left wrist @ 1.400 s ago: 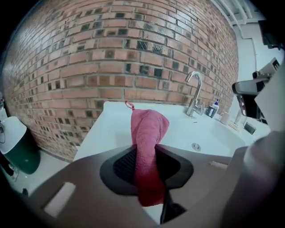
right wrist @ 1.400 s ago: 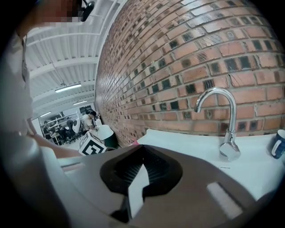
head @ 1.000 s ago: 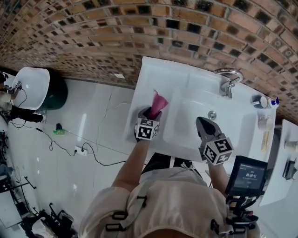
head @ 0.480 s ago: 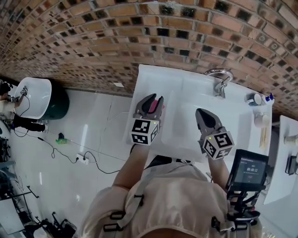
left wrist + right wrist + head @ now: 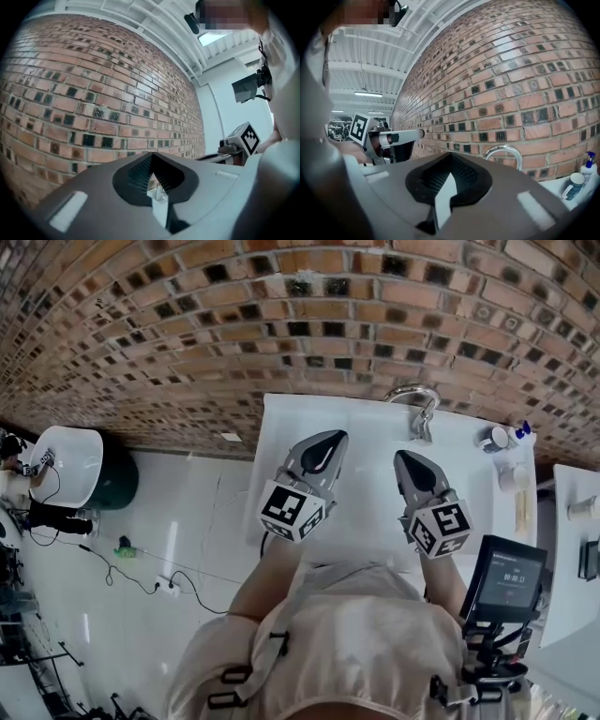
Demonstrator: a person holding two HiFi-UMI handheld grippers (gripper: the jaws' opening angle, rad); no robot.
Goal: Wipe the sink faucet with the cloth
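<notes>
The chrome faucet (image 5: 418,401) arches over the white sink (image 5: 375,423) against the brick wall, and it also shows in the right gripper view (image 5: 505,153). My left gripper (image 5: 335,436) is held level above the sink's left side. Its jaws meet at the tip (image 5: 151,153) with nothing between them. A faint pink patch shows at its jaws in the head view, and I cannot tell whether it is the cloth underneath. My right gripper (image 5: 402,457) hovers over the basin, aimed at the faucet, shut and empty (image 5: 450,154).
A mug (image 5: 496,438) and a blue-topped bottle (image 5: 524,430) stand on the sink's right ledge. A screen device (image 5: 511,585) hangs at the person's right side. A second white basin (image 5: 66,435) and cables lie on the floor to the left.
Both grippers have risen toward the camera. The left one left the pink cloth at the sink's left ledge and its jaws closed. The cloth is now almost hidden beneath it.
</notes>
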